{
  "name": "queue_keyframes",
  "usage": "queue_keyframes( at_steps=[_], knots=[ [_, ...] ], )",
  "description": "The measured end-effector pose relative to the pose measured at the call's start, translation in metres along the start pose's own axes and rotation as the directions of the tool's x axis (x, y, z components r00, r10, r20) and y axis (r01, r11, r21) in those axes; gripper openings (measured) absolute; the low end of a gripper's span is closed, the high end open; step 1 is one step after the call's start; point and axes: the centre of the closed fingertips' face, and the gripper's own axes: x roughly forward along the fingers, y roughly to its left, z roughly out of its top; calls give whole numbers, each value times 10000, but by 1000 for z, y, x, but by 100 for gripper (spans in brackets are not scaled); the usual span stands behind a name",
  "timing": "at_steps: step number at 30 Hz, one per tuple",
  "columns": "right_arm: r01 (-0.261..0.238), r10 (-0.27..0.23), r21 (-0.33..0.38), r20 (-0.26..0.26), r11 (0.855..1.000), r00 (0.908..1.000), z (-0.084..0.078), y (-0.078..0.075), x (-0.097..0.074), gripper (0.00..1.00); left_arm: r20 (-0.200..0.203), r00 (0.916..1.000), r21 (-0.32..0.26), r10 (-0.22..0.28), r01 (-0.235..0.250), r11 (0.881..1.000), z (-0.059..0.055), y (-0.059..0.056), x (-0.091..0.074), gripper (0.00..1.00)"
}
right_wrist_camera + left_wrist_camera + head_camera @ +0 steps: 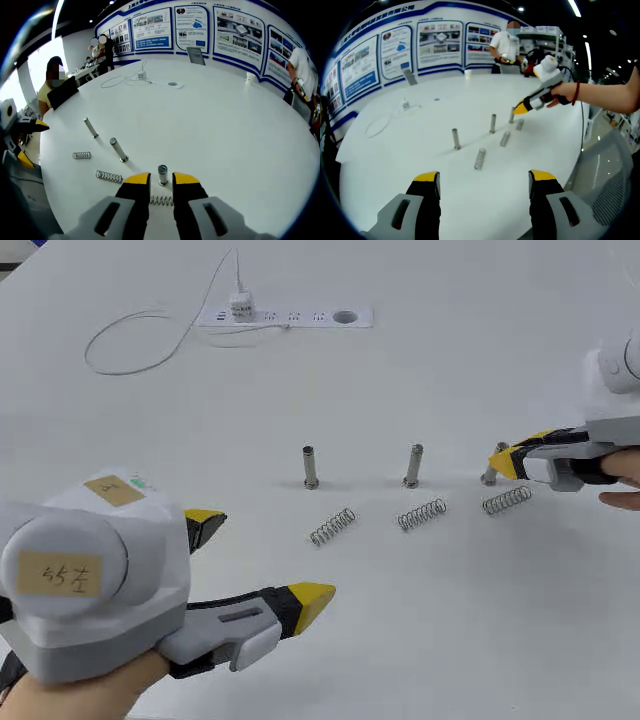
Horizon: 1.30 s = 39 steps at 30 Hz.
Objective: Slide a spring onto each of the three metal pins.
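Three metal pins stand upright in a row on the white table: left pin (pixel 311 466), middle pin (pixel 413 465), right pin (pixel 493 468). A spring lies flat in front of each: left spring (pixel 333 526), middle spring (pixel 422 514), right spring (pixel 507 500). My right gripper (pixel 506 463) hovers at the right pin (pixel 162 175), which stands just past its tips, and the right spring (pixel 160 201) lies on the table under them. Its jaws stand a narrow gap apart, holding nothing. My left gripper (pixel 258 565) is wide open and empty, near the front left, short of the left spring (pixel 480 158).
A white power strip (pixel 285 316) with a plugged charger and a looping cable (pixel 150 340) lies at the table's far side. People stand beyond the table's far edge (pixel 505 45). A grey chair (pixel 605 170) sits off the table's right side.
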Motion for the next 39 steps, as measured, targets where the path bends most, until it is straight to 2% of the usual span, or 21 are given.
queue_keyframes(
  at_steps=[6,10,13,22,26,31,39],
  knots=[
    [-72,74,-35,358,10000,9993,6,0,-6,24,-24,10000,155,72,-72,9999,0,1,1,73],
    [-301,306,-82,748,9995,9967,12,5,-12,29,-159,9997,469,211,-203,9987,-2,4,2,72],
    [-420,426,-84,941,9991,9946,14,8,-17,32,-121,9997,467,197,-191,9987,-2,5,4,71],
    [-565,570,-72,1232,9984,9907,15,13,-30,36,-67,9999,507,144,-141,9986,1,11,14,63],
    [-608,617,-107,1296,9981,9896,13,15,-34,38,-110,9998,726,140,-132,9973,3,14,21,58],
    [-673,679,-88,1421,9977,9875,13,18,-39,39,-114,9999,737,21,-13,9973,5,15,30,53],
    [-878,898,-196,1606,9959,9829,10,24,-42,41,-524,9985,843,-184,228,9962,-2,12,45,46]
  ],
)
